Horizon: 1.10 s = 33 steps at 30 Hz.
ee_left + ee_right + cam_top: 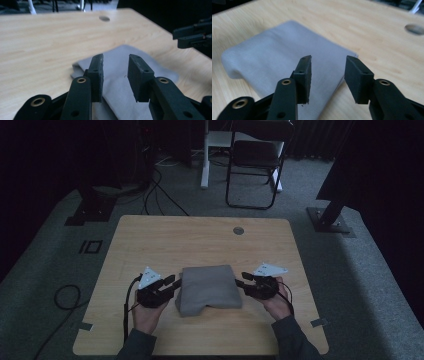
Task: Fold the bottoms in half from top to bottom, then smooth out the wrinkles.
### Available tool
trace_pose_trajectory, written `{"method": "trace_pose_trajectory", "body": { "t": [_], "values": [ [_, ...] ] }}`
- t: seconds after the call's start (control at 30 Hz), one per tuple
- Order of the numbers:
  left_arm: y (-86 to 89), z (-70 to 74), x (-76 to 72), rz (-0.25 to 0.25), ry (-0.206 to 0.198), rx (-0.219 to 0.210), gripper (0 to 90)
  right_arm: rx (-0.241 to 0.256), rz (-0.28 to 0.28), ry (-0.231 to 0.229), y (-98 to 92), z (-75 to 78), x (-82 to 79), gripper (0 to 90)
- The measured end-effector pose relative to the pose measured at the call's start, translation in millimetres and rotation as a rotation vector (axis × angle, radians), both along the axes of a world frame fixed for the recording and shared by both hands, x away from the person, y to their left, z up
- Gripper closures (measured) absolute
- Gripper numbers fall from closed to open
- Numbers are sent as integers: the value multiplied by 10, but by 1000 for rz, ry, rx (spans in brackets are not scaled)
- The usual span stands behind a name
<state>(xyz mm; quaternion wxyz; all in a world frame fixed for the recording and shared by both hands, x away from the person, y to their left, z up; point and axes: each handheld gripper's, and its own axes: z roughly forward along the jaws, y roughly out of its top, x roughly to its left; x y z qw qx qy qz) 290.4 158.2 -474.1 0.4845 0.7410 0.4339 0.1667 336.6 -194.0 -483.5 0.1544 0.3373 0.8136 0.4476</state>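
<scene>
A folded grey cloth (209,289) lies flat near the middle of the wooden table (165,240). My left gripper (173,282) sits at the cloth's left edge, its jaws open over the fabric (120,82) with nothing between them. At the cloth's right edge my right gripper (242,279) is also open, and the cloth (282,57) lies under and beyond its left jaw. In the left gripper view the right gripper (192,35) shows at the far right.
A round cable hole (238,230) is set into the table's far side. Beyond the table stand a folding chair (255,160), a white stand leg (204,155) and black frame feet (327,220). Cables (65,297) lie on the grey carpet at left.
</scene>
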Motion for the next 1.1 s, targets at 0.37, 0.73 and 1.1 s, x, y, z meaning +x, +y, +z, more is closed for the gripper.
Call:
{"method": "trace_pose_trajectory", "body": {
  "t": [0.37, 0.73, 1.1],
  "values": [
    [-548, -411, 33, -136, 78, 187, 611, -101, 62, 108, 334, -472, -36, 533],
    [-536, -519, 134, -95, 93, 190, 616, -127, 42, 119, 412, -547, 46, 536],
    [-394, -597, 554, 34, 117, 166, 618, -167, -7, 102, 626, -604, 415, 544]
  ]
}}
